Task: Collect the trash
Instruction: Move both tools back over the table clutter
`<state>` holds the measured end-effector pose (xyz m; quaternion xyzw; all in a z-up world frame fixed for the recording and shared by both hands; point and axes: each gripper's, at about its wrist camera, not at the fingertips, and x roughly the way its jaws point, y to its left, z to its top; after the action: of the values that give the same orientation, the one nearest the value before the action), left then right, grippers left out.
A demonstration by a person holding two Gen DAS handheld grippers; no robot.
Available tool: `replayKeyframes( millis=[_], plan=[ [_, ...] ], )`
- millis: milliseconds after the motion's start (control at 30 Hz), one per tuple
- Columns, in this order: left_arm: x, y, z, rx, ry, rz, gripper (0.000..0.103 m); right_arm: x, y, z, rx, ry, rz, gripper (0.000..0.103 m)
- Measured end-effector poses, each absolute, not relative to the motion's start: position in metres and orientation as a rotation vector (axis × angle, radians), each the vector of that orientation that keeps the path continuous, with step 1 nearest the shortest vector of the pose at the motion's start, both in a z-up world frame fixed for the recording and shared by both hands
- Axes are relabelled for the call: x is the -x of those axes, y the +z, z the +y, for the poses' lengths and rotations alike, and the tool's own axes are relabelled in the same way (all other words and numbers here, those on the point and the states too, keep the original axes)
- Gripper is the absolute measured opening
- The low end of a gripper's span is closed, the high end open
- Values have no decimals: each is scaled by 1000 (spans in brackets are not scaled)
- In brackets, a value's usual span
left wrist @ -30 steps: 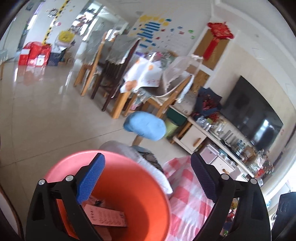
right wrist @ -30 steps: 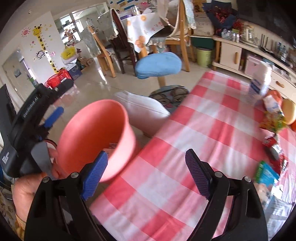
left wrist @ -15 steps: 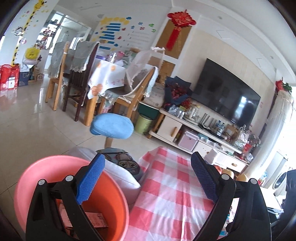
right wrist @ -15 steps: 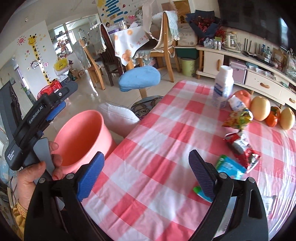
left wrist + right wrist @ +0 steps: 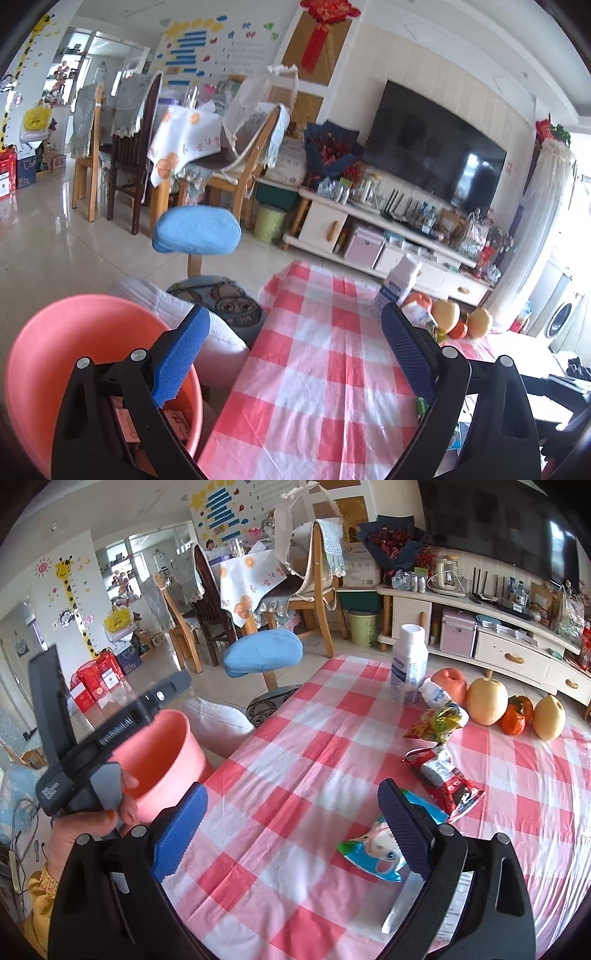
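So both grippers are standing wide open with nothing in them. The right gripper has just been spreading its jaws, and nothing sits between the pads, so I'd guess it's getting set to go for the next wrapper. The left gripper hangs over the near left edge of the table, right by the bin, probably so the bin stays handy for drops.

The bin is a pink bucket just off the table's left edge, near end. In the left view there's already some flat printed cardboard lying in the bottom of it.

The trash itself: closest is a blue-green packet with a cartoon face, partly behind the right finger. A white strip of something lies nearer still, can't tell what. Just past that is a crumpled red wrapper, then a yellow-green snack bag, all along the right side of the checked cloth.

Farther back is a white bottle standing upright with a smaller one tipped beside it, next to the fruit, which looks like it's staying put.
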<state>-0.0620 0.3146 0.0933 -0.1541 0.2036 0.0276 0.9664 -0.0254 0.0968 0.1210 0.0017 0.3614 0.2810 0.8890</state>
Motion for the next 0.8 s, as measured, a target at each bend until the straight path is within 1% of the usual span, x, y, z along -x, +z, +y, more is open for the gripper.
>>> replayKeyframes(
  millis=[800],
  plan=[
    [17, 73, 243, 239, -51, 608, 93, 0, 140, -26, -175, 391, 707, 95]
  ],
)
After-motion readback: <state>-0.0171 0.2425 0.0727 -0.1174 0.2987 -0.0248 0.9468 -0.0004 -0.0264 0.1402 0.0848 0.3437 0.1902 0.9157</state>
